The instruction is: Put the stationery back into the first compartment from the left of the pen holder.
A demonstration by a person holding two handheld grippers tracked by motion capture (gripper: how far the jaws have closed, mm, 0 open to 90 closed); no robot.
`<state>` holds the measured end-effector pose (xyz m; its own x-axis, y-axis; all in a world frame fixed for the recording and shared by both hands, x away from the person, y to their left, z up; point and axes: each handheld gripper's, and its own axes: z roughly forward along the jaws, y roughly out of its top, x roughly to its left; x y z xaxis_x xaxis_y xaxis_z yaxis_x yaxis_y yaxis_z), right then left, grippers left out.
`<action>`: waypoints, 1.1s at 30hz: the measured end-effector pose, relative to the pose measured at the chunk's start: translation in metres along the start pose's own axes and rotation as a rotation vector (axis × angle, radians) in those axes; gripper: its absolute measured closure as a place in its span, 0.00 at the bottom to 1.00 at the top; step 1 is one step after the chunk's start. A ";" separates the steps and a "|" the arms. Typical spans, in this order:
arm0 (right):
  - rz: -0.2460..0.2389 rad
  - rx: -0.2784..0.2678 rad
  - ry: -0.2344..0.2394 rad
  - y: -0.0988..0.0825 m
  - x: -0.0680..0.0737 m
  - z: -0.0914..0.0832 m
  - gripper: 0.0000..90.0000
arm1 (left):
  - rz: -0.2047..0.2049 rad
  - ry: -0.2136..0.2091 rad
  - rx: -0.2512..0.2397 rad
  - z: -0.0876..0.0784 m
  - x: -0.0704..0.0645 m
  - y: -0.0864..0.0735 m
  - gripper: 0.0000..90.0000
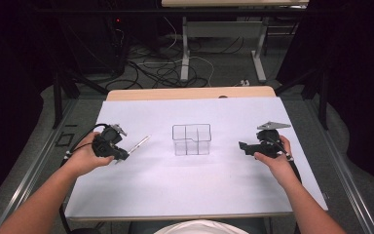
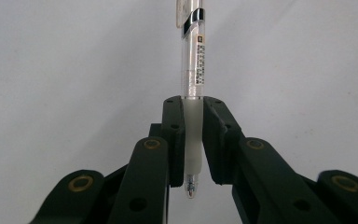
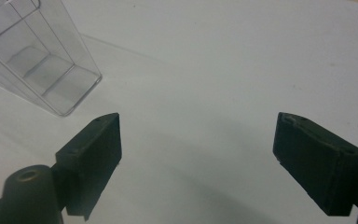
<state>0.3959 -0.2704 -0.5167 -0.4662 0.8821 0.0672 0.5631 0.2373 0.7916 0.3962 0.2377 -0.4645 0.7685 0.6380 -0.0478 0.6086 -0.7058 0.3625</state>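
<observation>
Left gripper (image 2: 193, 140): fingers (image 2: 173, 140) closed on a clear pen (image 2: 193, 70), pressing its frosted grip section from both sides; pen tip (image 2: 190, 189) points back toward the gripper body, barrel with printed label and clip extends outward past the fingertips. In the high view the same left gripper (image 1: 122, 156) is held in the person's left hand (image 1: 85, 158), well to the left of the clear organizer (image 1: 191, 139), with the pen (image 1: 139, 145) angled toward that organizer and lifted off the tabletop (image 1: 175, 190). Right gripper (image 3: 198, 154): fingers (image 3: 98, 149) wide apart, nothing between them, only bare white surface beneath. In the high view the right gripper (image 1: 243, 147) is held in the right hand (image 1: 275, 158), to the right of the organizer and pointing at it. Clear organizer: transparent box with inner dividers, upright at the centre of the tabletop, compartments empty; one corner (image 3: 42, 65) appears at upper left in the right gripper view.
</observation>
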 end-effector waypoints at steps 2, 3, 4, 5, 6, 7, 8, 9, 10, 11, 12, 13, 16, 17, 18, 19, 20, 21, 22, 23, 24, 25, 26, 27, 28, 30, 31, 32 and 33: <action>-0.004 -0.009 -0.001 0.002 0.002 -0.001 0.15 | -0.014 -0.014 -0.008 -0.004 -0.002 0.000 0.89; -0.006 -0.012 -0.001 0.003 0.004 -0.001 0.13 | -0.006 -0.010 -0.013 -0.006 -0.003 0.000 0.89; -0.006 -0.011 -0.004 0.003 0.005 -0.002 0.11 | -0.008 -0.017 -0.014 -0.009 -0.004 0.000 0.89; -0.008 -0.011 0.000 0.004 0.006 -0.002 0.10 | -0.011 -0.021 -0.020 -0.011 -0.005 0.000 0.89; -0.024 -0.010 0.001 0.004 0.007 -0.002 0.09 | -0.024 -0.035 -0.023 -0.014 -0.006 0.001 0.89; -0.034 -0.007 0.008 0.004 0.009 -0.002 0.07 | -0.021 -0.040 -0.027 -0.017 -0.007 0.002 0.89; -0.041 -0.004 0.005 0.005 0.011 -0.002 0.04 | -0.024 -0.050 -0.037 -0.019 -0.008 0.002 0.89; -0.056 -0.004 0.005 0.006 0.012 -0.002 0.03 | -0.025 -0.057 -0.042 -0.022 -0.009 0.003 0.89; -0.070 -0.004 0.004 0.006 0.014 -0.003 0.01 | -0.029 -0.060 -0.052 -0.025 -0.010 0.004 0.89; -0.083 -0.005 0.002 0.007 0.016 -0.003 0.00 | -0.032 -0.064 -0.059 -0.027 -0.010 0.005 0.89; -0.099 -0.006 0.000 0.008 0.017 -0.003 0.00 | -0.039 -0.070 -0.065 -0.029 -0.011 0.006 0.89; -0.112 -0.005 -0.001 0.008 0.019 -0.003 0.00 | -0.043 -0.081 -0.067 -0.031 -0.010 0.007 0.89; -0.178 -0.009 -0.014 0.010 0.025 -0.004 0.00 | -0.068 -0.108 -0.068 -0.035 -0.010 0.009 0.89; -0.205 -0.011 -0.019 0.011 0.027 -0.004 0.00 | -0.084 -0.124 -0.070 -0.036 -0.009 0.010 0.89; -0.231 -0.010 -0.028 0.011 0.030 -0.004 0.00 | -0.109 -0.141 -0.072 -0.036 -0.009 0.010 0.89; -0.255 -0.008 -0.036 0.011 0.032 -0.004 0.00 | -0.108 -0.147 -0.079 -0.036 -0.008 0.011 0.89; -0.267 -0.007 -0.046 0.011 0.035 -0.004 0.00 | -0.144 -0.163 -0.081 -0.035 -0.009 0.011 0.89; -0.286 -0.007 -0.051 0.012 0.037 -0.004 0.00 | -0.152 -0.171 -0.081 -0.035 -0.009 0.011 0.89; -0.305 -0.014 -0.054 0.011 0.038 -0.004 0.00 | -0.162 -0.185 -0.080 -0.034 -0.009 0.011 0.89; -0.322 -0.007 -0.059 0.012 0.039 -0.005 0.00 | -0.173 -0.196 -0.068 -0.033 -0.010 0.012 0.89; -0.330 -0.009 -0.062 0.012 0.040 -0.005 0.00 | -0.173 -0.200 -0.065 -0.032 -0.010 0.011 0.89; -0.339 -0.009 -0.061 0.012 0.041 -0.005 0.01 | -0.178 -0.206 -0.063 -0.030 -0.010 0.011 0.89; -0.347 -0.010 -0.062 0.012 0.041 -0.005 0.01 | -0.192 -0.212 -0.062 -0.029 -0.011 0.011 0.89; -0.352 -0.012 -0.062 0.012 0.041 -0.005 0.01 | -0.203 -0.223 -0.060 -0.028 -0.011 0.010 0.89; -0.353 -0.012 -0.064 0.012 0.041 -0.005 0.01 | -0.202 -0.226 -0.051 -0.028 -0.010 0.010 0.89; -0.356 -0.009 -0.071 0.012 0.040 -0.005 0.02 | -0.228 -0.231 -0.056 -0.025 -0.008 0.008 0.89; -0.358 -0.009 -0.073 0.012 0.040 -0.005 0.04 | -0.245 -0.237 -0.059 -0.024 -0.007 0.007 0.89; -0.361 -0.008 -0.073 0.012 0.040 -0.006 0.06 | -0.245 -0.243 -0.062 -0.023 -0.005 0.006 0.89; -0.362 -0.008 -0.072 0.013 0.041 -0.006 0.08 | -0.255 -0.252 -0.068 -0.022 -0.004 0.006 0.89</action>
<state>0.3796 -0.2338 -0.5003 -0.5847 0.7683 -0.2606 0.3654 0.5362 0.7608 0.3922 0.2377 -0.4415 0.6234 0.6891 -0.3693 0.7789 -0.5064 0.3699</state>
